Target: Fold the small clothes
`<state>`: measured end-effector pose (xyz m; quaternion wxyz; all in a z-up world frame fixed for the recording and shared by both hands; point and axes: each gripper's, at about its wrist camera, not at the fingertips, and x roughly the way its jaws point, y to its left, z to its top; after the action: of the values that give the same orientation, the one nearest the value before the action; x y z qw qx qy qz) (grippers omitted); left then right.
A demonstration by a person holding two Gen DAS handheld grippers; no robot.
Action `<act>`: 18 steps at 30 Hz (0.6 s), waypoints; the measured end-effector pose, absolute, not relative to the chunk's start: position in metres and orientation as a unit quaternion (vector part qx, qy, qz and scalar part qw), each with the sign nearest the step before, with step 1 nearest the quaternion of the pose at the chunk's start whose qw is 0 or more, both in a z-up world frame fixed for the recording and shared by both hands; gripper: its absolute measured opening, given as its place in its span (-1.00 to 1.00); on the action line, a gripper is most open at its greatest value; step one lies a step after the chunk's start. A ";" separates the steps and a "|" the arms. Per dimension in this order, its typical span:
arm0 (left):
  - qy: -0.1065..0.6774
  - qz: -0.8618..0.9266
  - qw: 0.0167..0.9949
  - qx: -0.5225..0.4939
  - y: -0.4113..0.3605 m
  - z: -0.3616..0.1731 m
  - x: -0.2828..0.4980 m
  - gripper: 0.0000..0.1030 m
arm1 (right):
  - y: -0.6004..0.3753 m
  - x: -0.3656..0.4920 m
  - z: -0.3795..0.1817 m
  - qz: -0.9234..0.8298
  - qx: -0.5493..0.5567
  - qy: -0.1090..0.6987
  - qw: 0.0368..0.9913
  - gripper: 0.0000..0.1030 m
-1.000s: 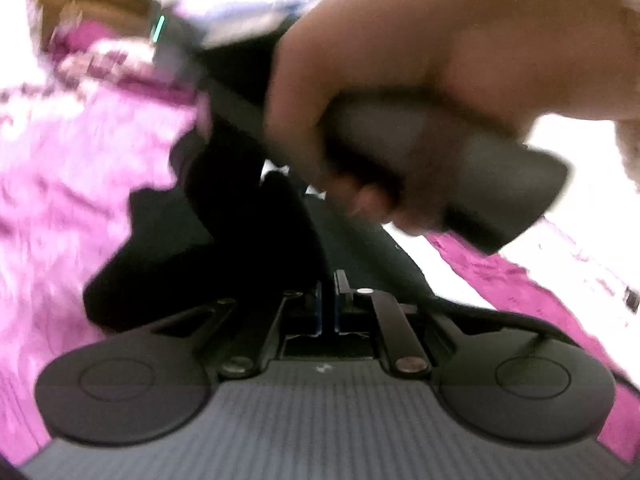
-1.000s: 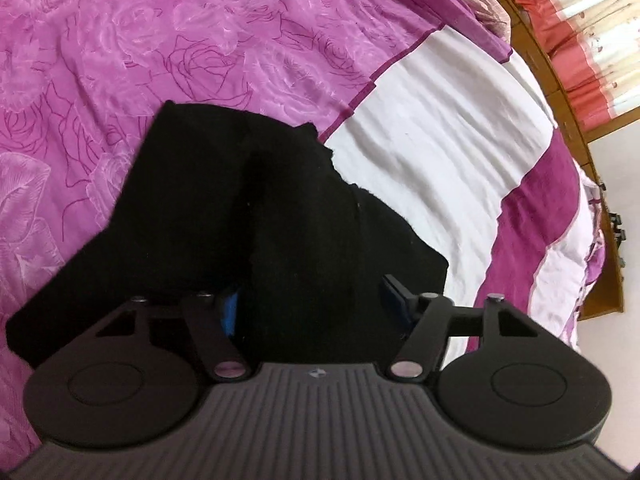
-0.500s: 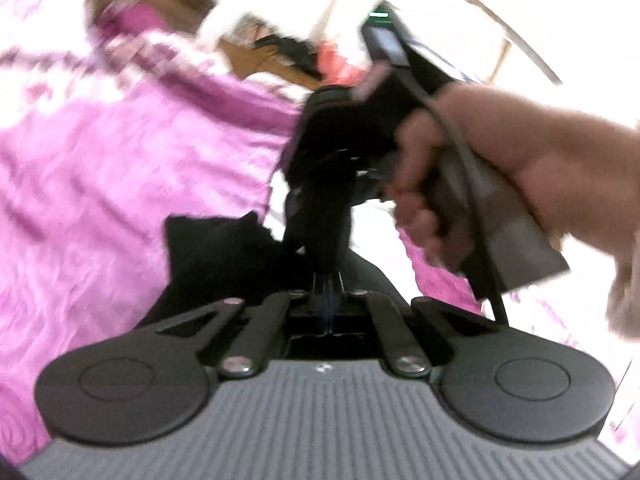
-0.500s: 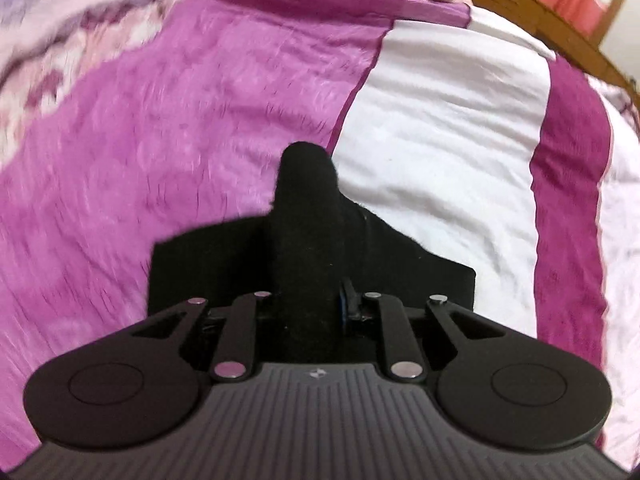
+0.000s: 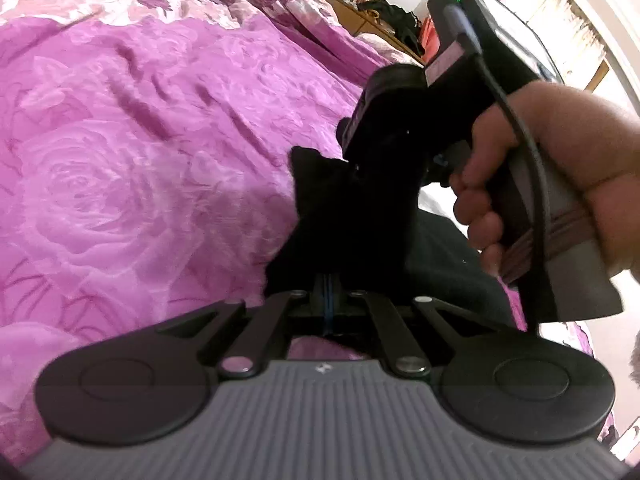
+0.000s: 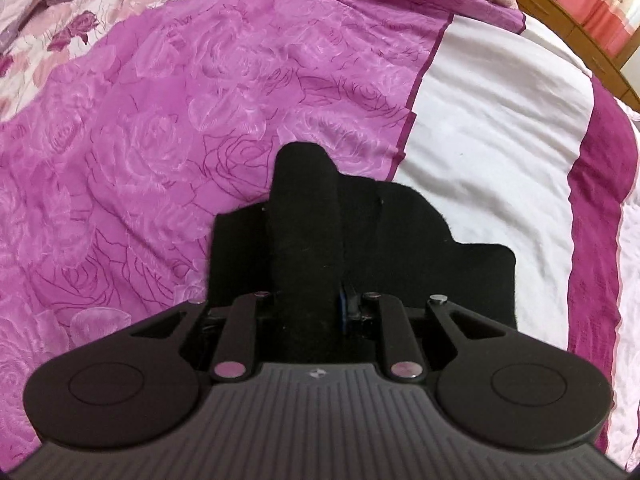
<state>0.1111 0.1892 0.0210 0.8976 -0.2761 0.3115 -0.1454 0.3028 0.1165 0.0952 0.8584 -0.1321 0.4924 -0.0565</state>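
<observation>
A small black garment (image 6: 404,240) lies on the bed, across the line where purple cover meets white. My right gripper (image 6: 316,300) is shut on a raised fold of the black garment, which stands up between its fingers. In the left wrist view my left gripper (image 5: 328,300) is shut on an edge of the same black garment (image 5: 344,216), lifted off the bed. The right gripper's body (image 5: 452,92), held in a hand, is just ahead and to the right of the left gripper.
The bed cover is purple with a rose pattern (image 6: 160,140), with a white panel (image 6: 488,128) on the right. A wooden bed frame (image 6: 560,12) and curtains are behind. Shelves with clutter (image 5: 372,4) stand at the back in the left wrist view.
My right gripper was open over the garment and has shut on a fold and lifted it. My left gripper has pulled its edge up, and the two grippers have come close together.
</observation>
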 end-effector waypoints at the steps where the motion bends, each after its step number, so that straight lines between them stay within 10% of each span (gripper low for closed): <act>1: 0.315 -0.148 0.895 -0.279 0.191 0.019 0.108 -0.99 | 0.118 0.302 0.092 -0.058 -0.133 0.491 0.859 -0.59; 6: 0.327 -0.146 0.894 -0.268 0.194 0.015 0.099 -0.99 | 0.124 0.299 0.082 -0.067 -0.143 0.487 0.859 -0.54; 8: 0.325 -0.141 0.895 -0.271 0.198 0.015 0.095 -0.97 | 0.127 0.294 0.082 -0.051 -0.149 0.487 0.859 -0.13; 10: 0.311 -0.112 0.898 -0.289 0.207 0.018 0.089 -0.97 | 0.118 0.284 0.091 0.001 -0.111 0.486 0.867 0.80; 12: 0.311 -0.091 0.891 -0.317 0.218 0.021 0.091 -0.74 | 0.092 0.261 0.109 0.039 -0.037 0.462 0.885 0.91; 14: 0.318 -0.089 0.874 -0.357 0.228 0.023 0.100 0.01 | 0.065 0.230 0.128 0.037 -0.021 0.427 0.903 0.91; 18: 0.303 -0.123 0.843 -0.428 0.235 0.025 0.123 0.29 | 0.005 0.157 0.127 -0.056 -0.065 0.341 0.936 0.95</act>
<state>0.1227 0.2351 0.0251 0.8427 -0.4281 0.3025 -0.1225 0.1572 0.0047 0.1268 0.9361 -0.0647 0.3411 -0.0563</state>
